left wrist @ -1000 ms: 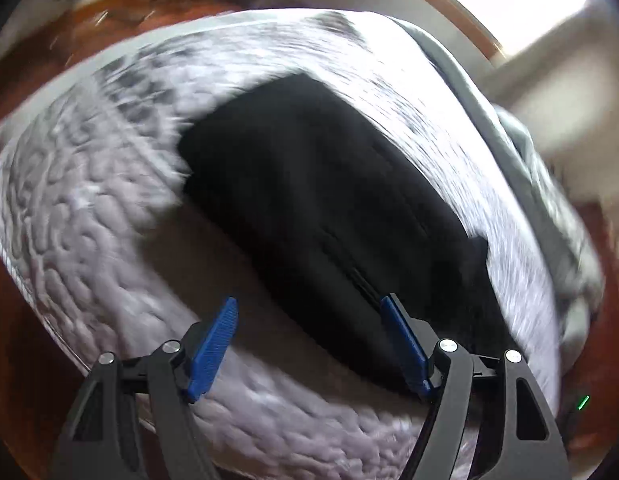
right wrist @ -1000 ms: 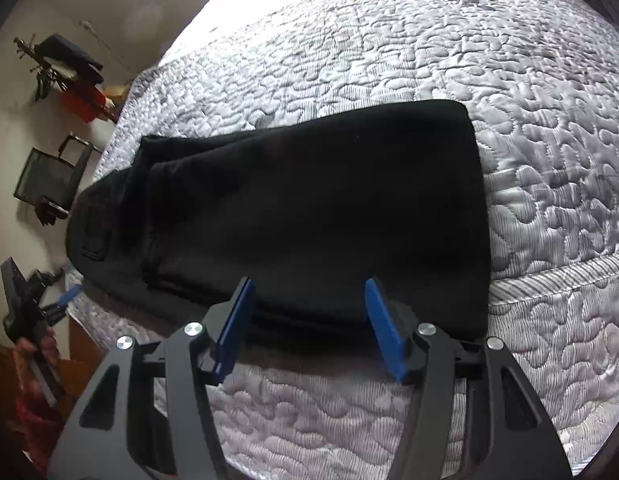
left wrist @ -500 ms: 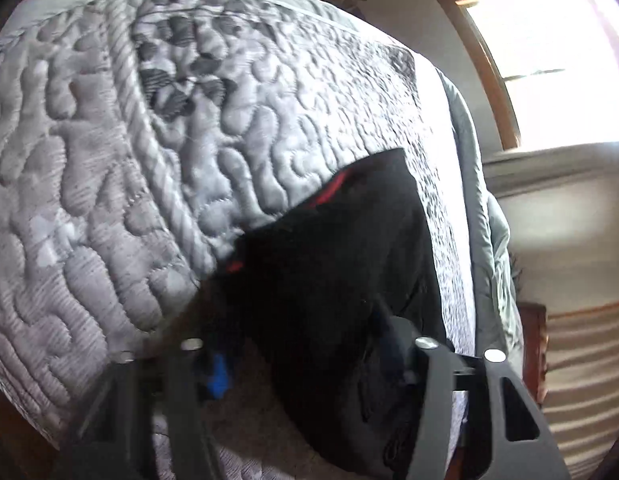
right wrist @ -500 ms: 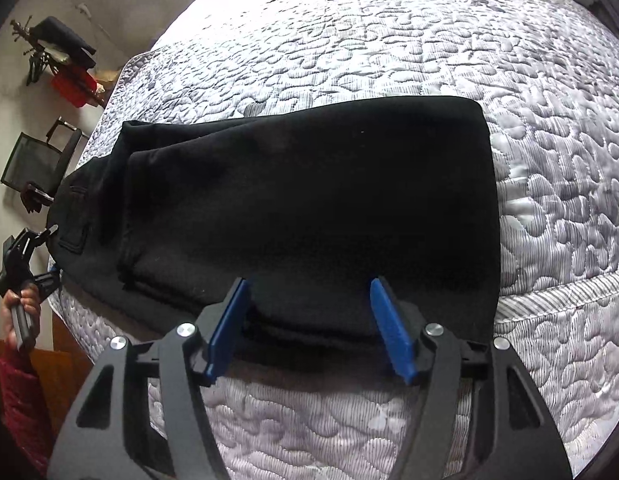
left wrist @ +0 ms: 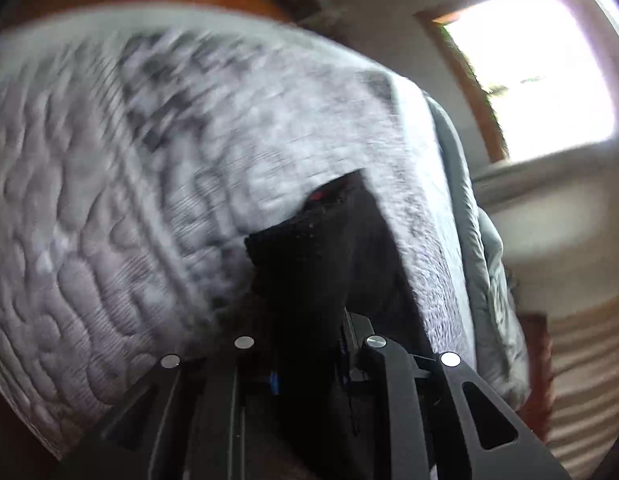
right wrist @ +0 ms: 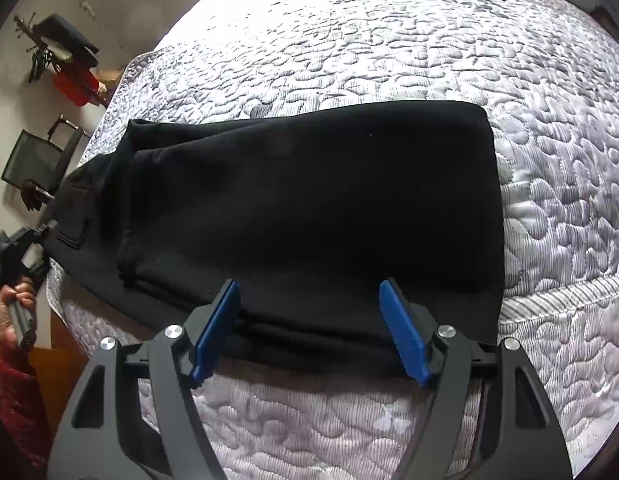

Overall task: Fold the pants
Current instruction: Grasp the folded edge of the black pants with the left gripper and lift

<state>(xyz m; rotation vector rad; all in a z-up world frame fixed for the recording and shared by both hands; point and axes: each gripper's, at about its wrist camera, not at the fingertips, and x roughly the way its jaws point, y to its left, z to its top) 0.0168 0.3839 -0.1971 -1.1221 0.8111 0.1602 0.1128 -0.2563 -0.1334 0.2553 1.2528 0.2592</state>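
On the quilted bed (right wrist: 389,40) lie the black pants (right wrist: 309,200), folded. Left hand-held gripper (left wrist: 309,360) is closed on their end; right hand-held gripper (right wrist: 309,332) stands wide at the near edge.

Matt black cloth pants (right wrist: 309,208) lie on a bumpy quilted bedspread (right wrist: 429,48).
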